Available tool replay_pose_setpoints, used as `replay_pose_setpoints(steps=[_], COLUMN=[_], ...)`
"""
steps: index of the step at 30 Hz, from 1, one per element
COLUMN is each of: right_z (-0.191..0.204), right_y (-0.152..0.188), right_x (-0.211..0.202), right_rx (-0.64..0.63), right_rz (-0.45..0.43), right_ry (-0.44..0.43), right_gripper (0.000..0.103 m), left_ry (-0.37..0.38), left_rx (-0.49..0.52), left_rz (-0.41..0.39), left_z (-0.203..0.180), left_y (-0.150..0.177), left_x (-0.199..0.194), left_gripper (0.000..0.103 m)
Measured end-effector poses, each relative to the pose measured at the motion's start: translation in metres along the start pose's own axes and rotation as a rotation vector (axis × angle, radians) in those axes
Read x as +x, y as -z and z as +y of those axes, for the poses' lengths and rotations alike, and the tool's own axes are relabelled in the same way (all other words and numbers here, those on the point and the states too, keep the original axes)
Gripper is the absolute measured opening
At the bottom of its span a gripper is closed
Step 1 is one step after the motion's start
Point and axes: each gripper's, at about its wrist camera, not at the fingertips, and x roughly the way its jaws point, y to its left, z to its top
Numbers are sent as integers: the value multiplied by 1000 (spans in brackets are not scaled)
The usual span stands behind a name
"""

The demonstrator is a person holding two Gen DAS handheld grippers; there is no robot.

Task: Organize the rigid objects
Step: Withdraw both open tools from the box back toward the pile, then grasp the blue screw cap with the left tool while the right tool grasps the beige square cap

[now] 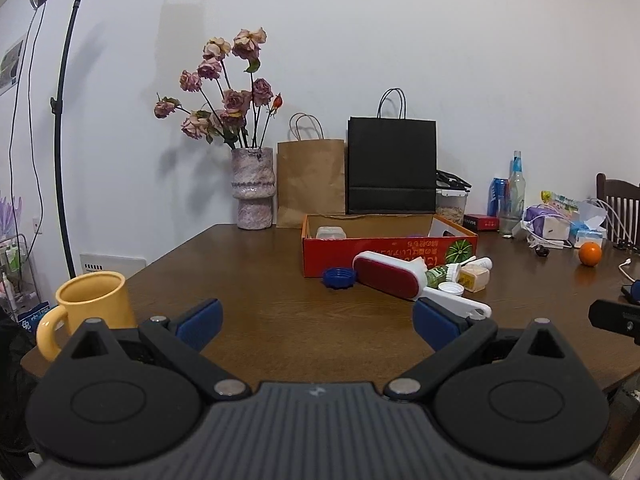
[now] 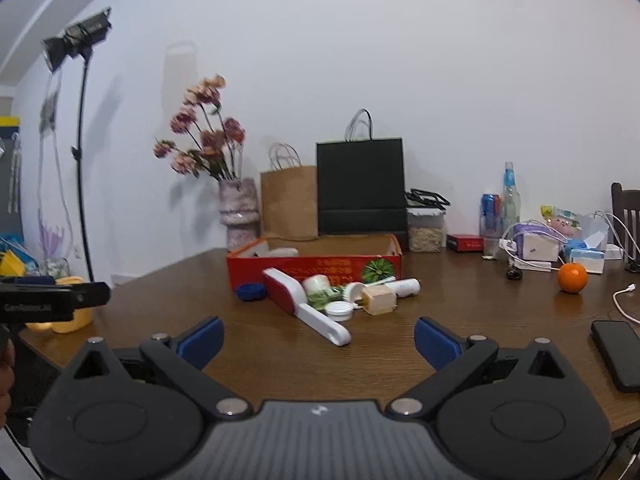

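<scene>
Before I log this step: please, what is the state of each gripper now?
Left gripper: open, blue-padded fingers wide apart, holding nothing.
Right gripper: open, holding nothing.

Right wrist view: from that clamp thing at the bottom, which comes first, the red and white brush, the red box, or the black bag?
From the right gripper, its jaws apart and holding nothing:
1. Red and white brush, just ahead on the table, slightly left of centre.
2. Red box, directly behind the brush.
3. Black bag, at the back, standing against the wall.
</scene>
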Motion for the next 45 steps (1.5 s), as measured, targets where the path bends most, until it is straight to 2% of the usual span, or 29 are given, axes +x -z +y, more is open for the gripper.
replay_pose_setpoints(steps=[6, 11, 13, 16, 19, 25, 28, 34, 38, 41, 42, 43, 45], right_z=[-18, -28, -33, -44, -55, -79, -88, -93, -93, -95, -96, -97, -95], right_y=[-14, -31, -40, -51, -59, -65, -65, -53, -44, -42, -42, -43, -45], right_x=[41, 80, 98, 128, 160, 229, 258, 303, 320, 324, 325, 327, 327], right_rx=[41, -6, -24, -34, -38, 2, -5, -57, -66, -41, -25, -14, -25], right_rz=[60, 84, 88, 115, 147, 247, 285, 360, 397, 393, 397, 402, 404], right_ry=[-9, -15, -16, -13, -23, -101, -91, -69, -81, -94, -107, -116, -112], right_gripper=[87, 82, 77, 70, 69, 68, 65, 64, 61, 57, 50, 46, 46], left_ry=[-8, 12, 22, 31, 42, 165, 174, 167, 193, 196, 195, 198, 196], left_rx=[32, 47, 62, 156, 253, 207, 169, 142, 99, 81, 79, 74, 77], left_rz=[35, 55, 75, 68, 51, 203, 268, 338, 387, 399, 397, 398, 396], left_z=[-3, -3, -3, -11, -20, -21, -20, -15, -12, -10, -9, -8, -9], left_y=[-10, -24, -30, -37, -37, -38, -36, -27, -23, -21, -22, -22, -22], left_x=[41, 91, 112, 144, 175, 255, 287, 329, 347, 354, 356, 356, 356], left_gripper=[103, 103, 103, 103, 103, 103, 102, 83, 77, 59, 54, 54, 53])
